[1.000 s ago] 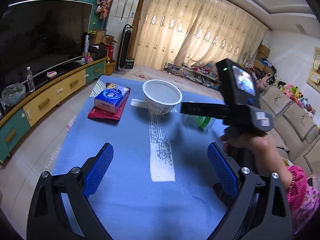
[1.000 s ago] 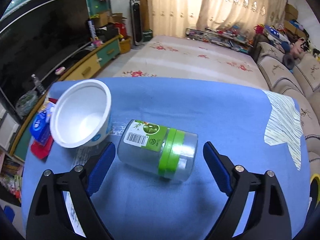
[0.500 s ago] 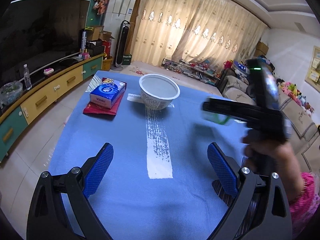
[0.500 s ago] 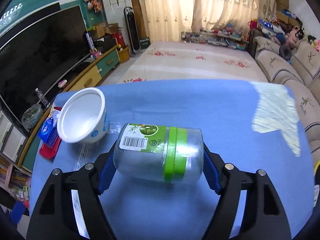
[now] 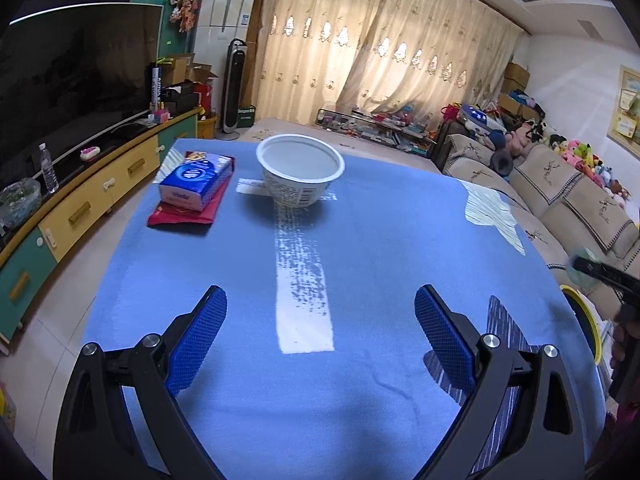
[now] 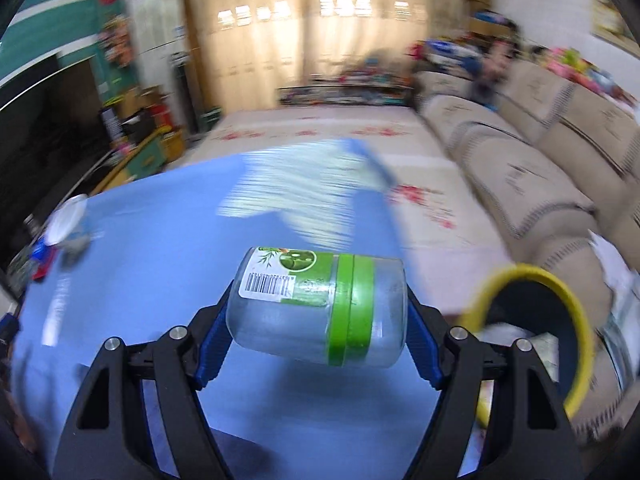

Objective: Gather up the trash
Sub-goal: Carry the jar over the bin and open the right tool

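My right gripper (image 6: 316, 330) is shut on a clear plastic jar with a green band and label (image 6: 320, 304), held sideways above the blue table's right edge. A yellow-rimmed trash bin (image 6: 536, 320) stands just right of the jar, beside the table. My left gripper (image 5: 320, 344) is open and empty over the near part of the table. A white paper bowl (image 5: 300, 172) stands upright at the far middle of the table. The right gripper and the bin's rim (image 5: 584, 312) show at the right edge of the left wrist view.
A blue tissue pack on a red packet (image 5: 192, 192) lies left of the bowl. The blue tablecloth (image 5: 360, 248) has white worn patches. A TV cabinet (image 5: 80, 204) runs along the left; a sofa (image 5: 568, 196) is on the right.
My right gripper closed on the jar, lifted it off the table and swung it right, toward the yellow-rimmed bin. My left gripper stayed open and hardly moved.
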A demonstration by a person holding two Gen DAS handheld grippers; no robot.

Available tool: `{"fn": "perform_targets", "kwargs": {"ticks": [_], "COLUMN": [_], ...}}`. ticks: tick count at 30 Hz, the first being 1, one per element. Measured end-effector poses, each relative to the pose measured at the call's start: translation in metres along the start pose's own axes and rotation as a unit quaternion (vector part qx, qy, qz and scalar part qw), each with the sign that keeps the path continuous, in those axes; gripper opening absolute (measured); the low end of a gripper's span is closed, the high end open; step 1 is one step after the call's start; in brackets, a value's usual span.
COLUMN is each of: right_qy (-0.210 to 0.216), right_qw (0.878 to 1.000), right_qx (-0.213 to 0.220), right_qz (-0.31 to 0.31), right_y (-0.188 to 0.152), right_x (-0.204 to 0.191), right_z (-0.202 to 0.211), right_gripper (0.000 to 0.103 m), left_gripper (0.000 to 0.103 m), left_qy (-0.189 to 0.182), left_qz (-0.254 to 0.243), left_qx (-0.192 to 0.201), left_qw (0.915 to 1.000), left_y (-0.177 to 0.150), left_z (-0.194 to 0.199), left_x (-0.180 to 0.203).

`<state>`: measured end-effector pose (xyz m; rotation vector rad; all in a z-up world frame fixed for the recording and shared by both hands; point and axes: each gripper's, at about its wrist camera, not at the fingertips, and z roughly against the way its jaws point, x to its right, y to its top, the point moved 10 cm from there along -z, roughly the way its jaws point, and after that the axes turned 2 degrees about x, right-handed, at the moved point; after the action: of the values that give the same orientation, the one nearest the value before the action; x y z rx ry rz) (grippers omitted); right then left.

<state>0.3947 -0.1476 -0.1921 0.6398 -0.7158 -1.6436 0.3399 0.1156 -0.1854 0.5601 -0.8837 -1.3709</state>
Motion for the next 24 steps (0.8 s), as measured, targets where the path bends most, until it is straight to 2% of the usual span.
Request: {"fn": "perform_targets", "kwargs": {"ticks": [5, 7, 11, 13, 16, 17, 20, 24], "right_qy": [-0.069, -0.091, -0.111, -0.11, -0.099, -0.099, -0.088, -0.094], "right_qw": [0.994, 0.99, 0.984, 0.979, 0.978, 0.978, 0.979, 0.982], "right_qx": [-0.021, -0.031, -0.061, -0.076, -0.07, -0.066, -0.059, -0.042], "right_qz": [-0.079, -0.105, -0.13, -0.153, -0.171, -0.173, -0.172, -0.158], "right_y": [-0.033, -0.046, -0.07, -0.079, -0.085, -0.084, -0.083, -0.074], "right_x": [0.128, 0.166, 0.211, 0.227, 0.235, 0.235, 0.228, 0.225], "right_z": [0.004, 0.001, -0.018, -0.028, -0.031, -0.032, -0.031, -0.022], "right_gripper": [0.071, 0.071, 0.071, 0.071, 0.073, 0.076, 0.076, 0.077], "left_gripper": [0.094, 0.094, 0.094, 0.094, 0.094, 0.094, 0.094, 0.094], "left_qy": [0.0, 0.0, -0.004, -0.008, -0.01, -0.01, -0.003, 0.005], "left_qz": [-0.035, -0.05, -0.074, -0.076, -0.077, -0.078, -0.091, -0.091], "left_qx": [0.003, 0.005, -0.006, -0.014, -0.024, -0.026, -0.029, -0.033], "left_qw": [0.9994, 0.9988, 0.9973, 0.997, 0.9967, 0.9966, 0.9954, 0.9953], "left_y": [0.0, 0.001, 0.007, 0.013, 0.024, 0.027, 0.04, 0.064], "left_z": [-0.003, -0.003, -0.006, -0.009, -0.016, -0.019, -0.032, -0.053], "left_x": [0.018, 0.027, 0.044, 0.051, 0.058, 0.06, 0.065, 0.065]}}
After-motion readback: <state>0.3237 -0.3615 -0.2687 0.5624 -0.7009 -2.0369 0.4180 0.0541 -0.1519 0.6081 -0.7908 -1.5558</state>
